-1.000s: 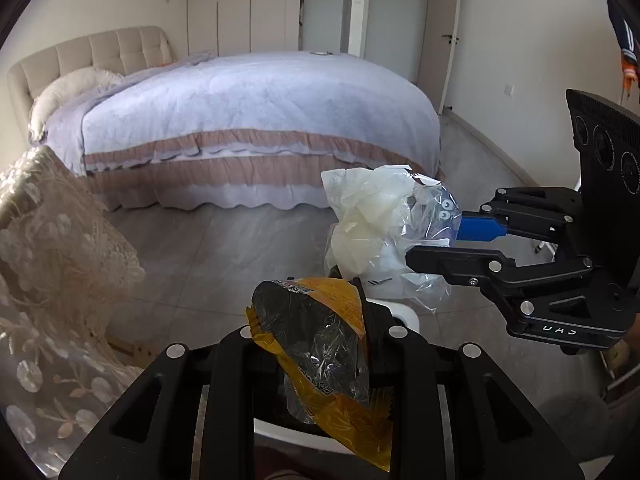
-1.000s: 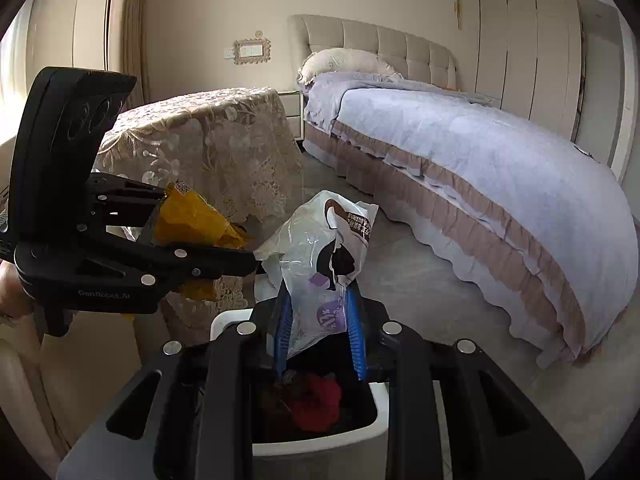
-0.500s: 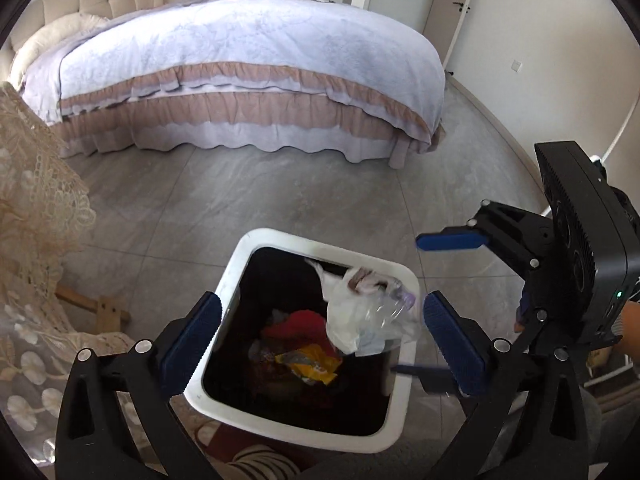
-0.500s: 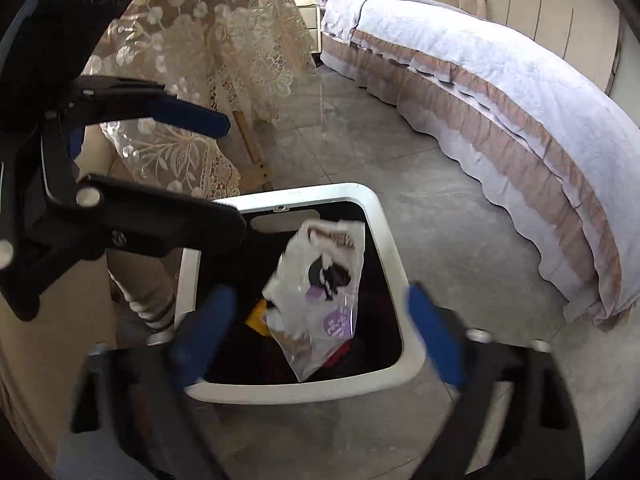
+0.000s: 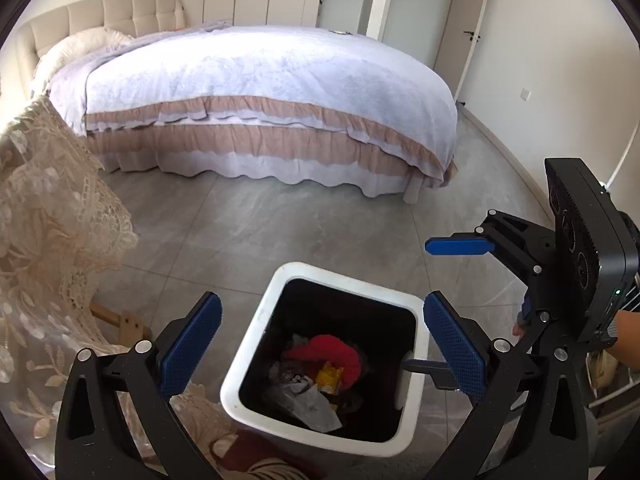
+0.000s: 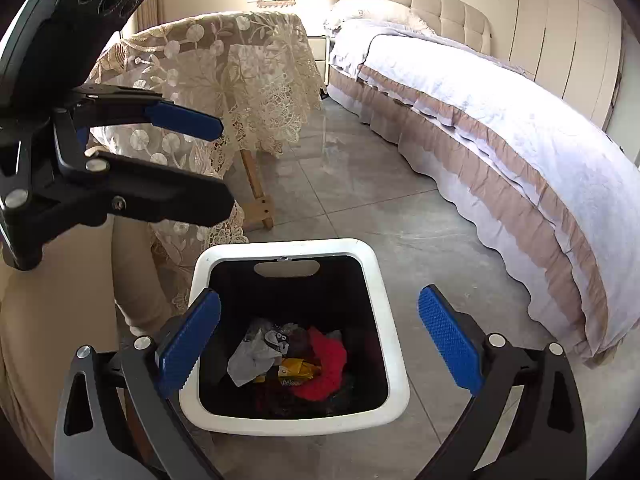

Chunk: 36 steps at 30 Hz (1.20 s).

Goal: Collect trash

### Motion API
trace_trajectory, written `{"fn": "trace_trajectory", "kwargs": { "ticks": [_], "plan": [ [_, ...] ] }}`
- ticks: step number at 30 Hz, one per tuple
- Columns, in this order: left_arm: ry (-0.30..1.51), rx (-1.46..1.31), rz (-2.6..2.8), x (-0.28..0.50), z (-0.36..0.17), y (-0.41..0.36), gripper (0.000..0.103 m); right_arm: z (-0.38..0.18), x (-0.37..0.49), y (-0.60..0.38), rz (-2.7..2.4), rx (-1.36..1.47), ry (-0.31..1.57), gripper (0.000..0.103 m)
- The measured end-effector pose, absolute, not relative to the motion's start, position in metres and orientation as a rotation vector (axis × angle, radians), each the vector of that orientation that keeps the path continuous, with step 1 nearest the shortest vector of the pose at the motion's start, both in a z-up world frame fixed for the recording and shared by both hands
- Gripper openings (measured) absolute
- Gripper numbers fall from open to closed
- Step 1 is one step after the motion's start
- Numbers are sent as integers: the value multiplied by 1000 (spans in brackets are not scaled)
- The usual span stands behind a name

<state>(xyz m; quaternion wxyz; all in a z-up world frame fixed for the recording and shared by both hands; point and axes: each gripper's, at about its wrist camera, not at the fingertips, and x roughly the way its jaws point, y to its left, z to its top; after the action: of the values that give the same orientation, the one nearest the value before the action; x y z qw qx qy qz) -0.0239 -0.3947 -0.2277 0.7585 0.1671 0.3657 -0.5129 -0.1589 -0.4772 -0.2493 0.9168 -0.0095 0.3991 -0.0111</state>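
A white-rimmed bin with a black inside [image 5: 260,320] [image 6: 376,280] stands on the grey tile floor. In it lie a clear plastic bag [image 5: 308,400] [image 6: 252,356], a yellow snack wrapper [image 5: 329,376] [image 6: 296,368] and a red item [image 5: 332,352] [image 6: 326,364]. My left gripper [image 5: 322,344] is open and empty above the bin; it also shows in the right wrist view [image 6: 224,168]. My right gripper [image 6: 320,340] is open and empty above the bin; it also shows in the left wrist view [image 5: 416,304].
A bed with a lilac cover [image 5: 260,80] [image 6: 500,100] stands beyond the bin. A table under a lace cloth [image 5: 48,240] [image 6: 224,72] stands close beside the bin, with a wooden foot [image 6: 256,196] on the floor.
Both grippers opened and let go of their trash. The yellow wrapper and the plastic bag dropped into the bin. Both views tilted down over the bin.
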Motion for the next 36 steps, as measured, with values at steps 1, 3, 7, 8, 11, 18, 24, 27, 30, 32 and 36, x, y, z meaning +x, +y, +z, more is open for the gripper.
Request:
{"fn": "trace_trajectory", "kwargs": {
  "ticks": [1, 3, 7, 8, 11, 18, 24, 27, 30, 32, 36],
  "plan": [
    [789, 351, -1117, -23, -224, -392, 99, -247, -158, -476, -19, -28, 819, 99],
    [770, 334, -1107, -21, -217, -386, 99, -240, -156, -473, -16, -44, 802, 99],
    [722, 307, -1089, -20, -198, -374, 99, -219, -151, -464, -1, -77, 754, 99],
    [710, 296, -1086, -20, -192, -370, 99, -212, -149, -462, 6, -86, 746, 99],
    [661, 259, -1059, -20, -173, -356, 99, -193, -142, -454, 29, -123, 710, 99],
    [540, 263, -946, -23, -132, -318, 99, -146, -122, -425, 102, -193, 563, 99],
    [500, 161, -822, -9, -93, -256, 99, -112, -93, -391, 197, -238, 442, 99],
    [470, 144, -727, -4, -76, -223, 99, -91, -82, -366, 248, -279, 361, 99],
    [411, 164, -639, -7, -61, -195, 99, -71, -69, -341, 278, -315, 283, 99],
    [379, 160, -578, -10, -52, -178, 99, -59, -59, -330, 302, -303, 246, 99],
    [328, 140, -441, -14, -36, -148, 99, -43, -40, -307, 342, -264, 213, 99]
  ]
}}
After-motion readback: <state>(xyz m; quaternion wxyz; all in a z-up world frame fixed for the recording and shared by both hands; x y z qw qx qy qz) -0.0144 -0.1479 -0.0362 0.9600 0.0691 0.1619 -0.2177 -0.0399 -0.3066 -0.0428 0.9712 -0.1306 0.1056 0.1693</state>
